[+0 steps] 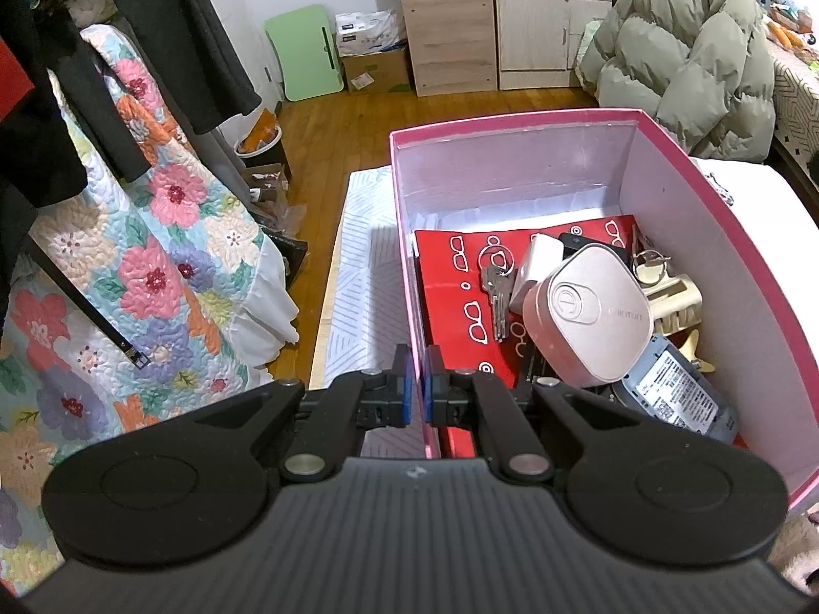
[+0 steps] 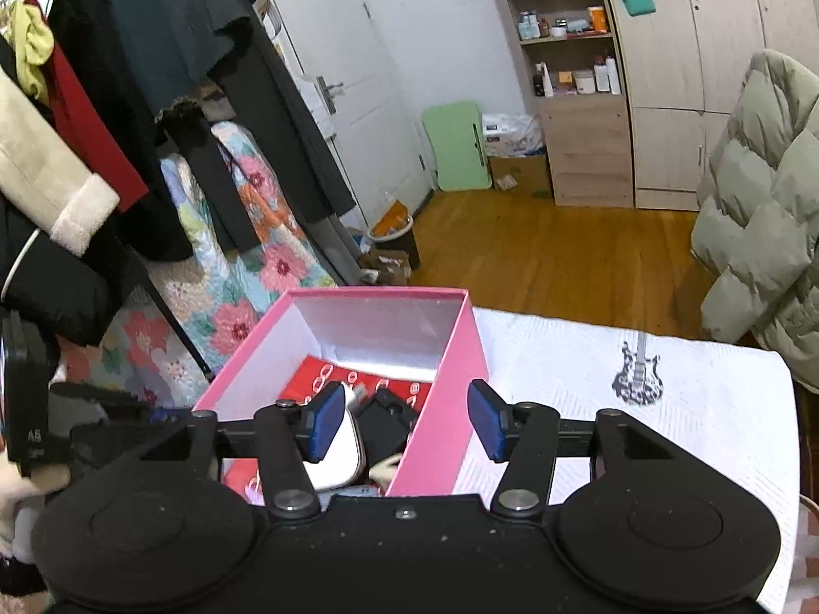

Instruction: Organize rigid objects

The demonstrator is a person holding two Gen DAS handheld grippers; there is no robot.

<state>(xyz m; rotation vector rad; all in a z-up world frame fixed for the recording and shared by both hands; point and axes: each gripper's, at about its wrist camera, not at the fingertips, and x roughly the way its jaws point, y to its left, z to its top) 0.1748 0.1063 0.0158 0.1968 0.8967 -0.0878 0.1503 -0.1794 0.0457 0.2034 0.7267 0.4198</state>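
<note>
Left wrist view first. Pink box [image 1: 604, 153] fills the right half of the frame, standing open on a white patterned cloth [image 1: 358, 256]. Left gripper [image 1: 418, 384] at lower centre, clamped on the box's left wall, blue pads [image 1: 405, 384] pressed to either side of the thin pink card. Inside, lower right of centre: red glasses-print pouch [image 1: 450, 297] flat on the bottom, keys [image 1: 496, 291] lying on it, rose-gold case [image 1: 588, 317] tilted on top of the heap, white charger [image 1: 532, 266] just behind it, cream hair clip [image 1: 670, 302] against the right wall, grey labelled device [image 1: 675, 394] at the near right corner. Probably stiff but light cardboard; likely to flex if pulled by one wall alone, so best steadied low and near a corner. Rose-gold case looks smooth and rounded, probably slippery; safest taken across its flat faces.

Right wrist view. Right gripper [image 2: 404, 419] at lower centre, jaws spread wide and holding nothing, straddling the box's right wall: left pad [image 2: 327, 419] inside over the white-and-rose case [image 2: 343, 455], right pad outside over the cloth. Same pink box [image 2: 440, 440] centre-left of the frame, guitar print [image 2: 637, 373] well to the right. Contents partly hidden by the fingers. Keys probably heavy for their size and loose on the ring; best pinched at the ring.
</note>
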